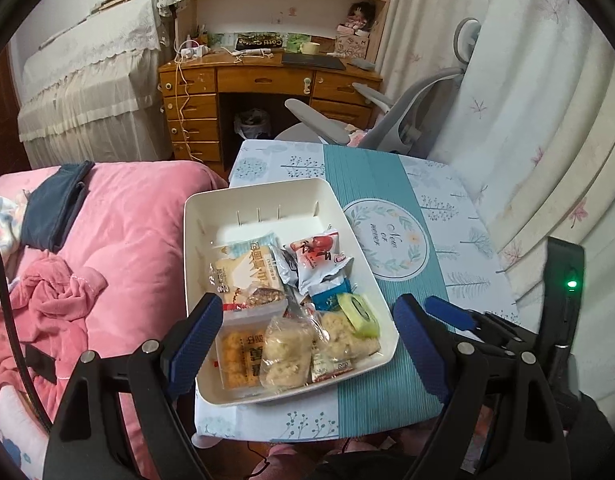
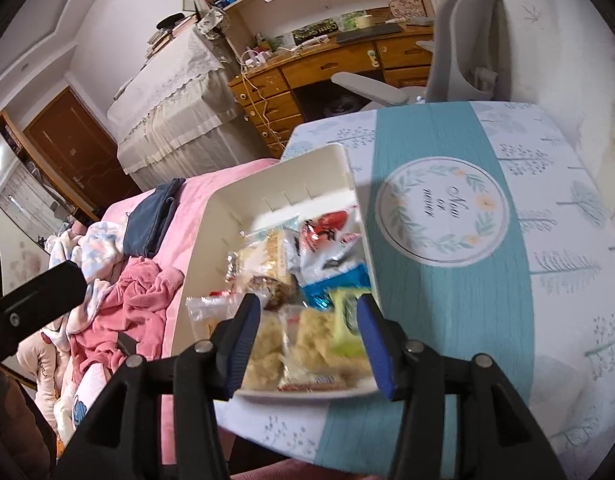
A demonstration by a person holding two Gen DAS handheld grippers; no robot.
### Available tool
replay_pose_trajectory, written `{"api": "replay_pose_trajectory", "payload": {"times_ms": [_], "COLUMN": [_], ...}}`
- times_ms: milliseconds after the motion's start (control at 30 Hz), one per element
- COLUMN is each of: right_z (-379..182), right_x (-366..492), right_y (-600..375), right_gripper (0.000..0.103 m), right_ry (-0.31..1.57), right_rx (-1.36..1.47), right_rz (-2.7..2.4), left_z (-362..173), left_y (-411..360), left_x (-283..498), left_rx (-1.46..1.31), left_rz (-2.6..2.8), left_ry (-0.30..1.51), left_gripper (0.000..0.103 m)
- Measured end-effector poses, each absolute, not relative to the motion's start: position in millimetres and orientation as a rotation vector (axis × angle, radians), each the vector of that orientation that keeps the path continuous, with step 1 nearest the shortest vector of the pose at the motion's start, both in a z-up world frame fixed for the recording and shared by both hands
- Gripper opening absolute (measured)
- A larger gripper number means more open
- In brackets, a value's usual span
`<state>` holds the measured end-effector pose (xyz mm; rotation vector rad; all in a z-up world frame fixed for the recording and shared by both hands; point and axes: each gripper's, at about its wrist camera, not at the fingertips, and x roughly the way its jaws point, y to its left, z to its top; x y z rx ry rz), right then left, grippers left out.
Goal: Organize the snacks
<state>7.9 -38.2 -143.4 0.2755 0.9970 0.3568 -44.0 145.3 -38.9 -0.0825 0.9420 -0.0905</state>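
Observation:
A white plastic bin (image 1: 327, 196) stands on the small table and holds several wrapped snacks: a red-and-white packet (image 1: 319, 258), a yellow-green packet (image 1: 359, 314), pale rice-cake packs (image 1: 285, 354) and a cracker pack (image 1: 239, 354). My left gripper (image 1: 307, 344) is open and empty, its blue pads either side of the bin's near end. My right gripper (image 2: 309, 346) is open and empty, above the bin's near end (image 2: 307, 394), over the rice-cake packs (image 2: 307, 348) and the green packet (image 2: 345, 320). The right gripper also shows at the right of the left wrist view (image 1: 451, 316).
The table carries a blue-and-white cloth with a teal runner (image 1: 383, 208). A pink bed with crumpled clothes (image 1: 119, 248) lies left of the table. A grey office chair (image 1: 391, 120) and a wooden desk (image 1: 263, 80) stand behind. Curtains (image 1: 547, 120) hang to the right.

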Motion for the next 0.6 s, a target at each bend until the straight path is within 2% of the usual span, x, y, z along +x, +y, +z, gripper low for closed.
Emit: {"api": "replay_pose_trajectory", "payload": {"times_ms": [167,300,367,433,600], "right_z": [-129.5,-110.6,-98.4,-87.3,-62.4], "right_x": [-14.6,-32.3,-43.1,-51.4,-64.5], "right_y": [-77.6,-111.1,-131.8,-149.2,-183.3], "right_gripper": [0.066,0.071,0.081,0.086,0.087], "right_ry": [1.030,1.040,1.041,1.035,1.022], "right_rx": [0.287,0.253,0.247,0.250,0.228], "right_rz": [0.320,0.291,0.267,0.247,0.223], "left_z": [-36.2,-30.2,-26.2,-21.1,-3.3], "left_y": [118.3,88.1,71.2,55.8,21.1], "left_x": [-53.1,-62.7,-65.6,-69.3,-82.7], "left_rx": [-0.094,-0.072,-0.059,-0.061,-0.051], "left_rz": [-0.049,-0.026,-0.023,-0.021,-0.011], "left_ry": [0.955,0.938,0.944,0.944,0.920], "left_gripper": [0.086,0.087,0.087,0.087,0.093]}}
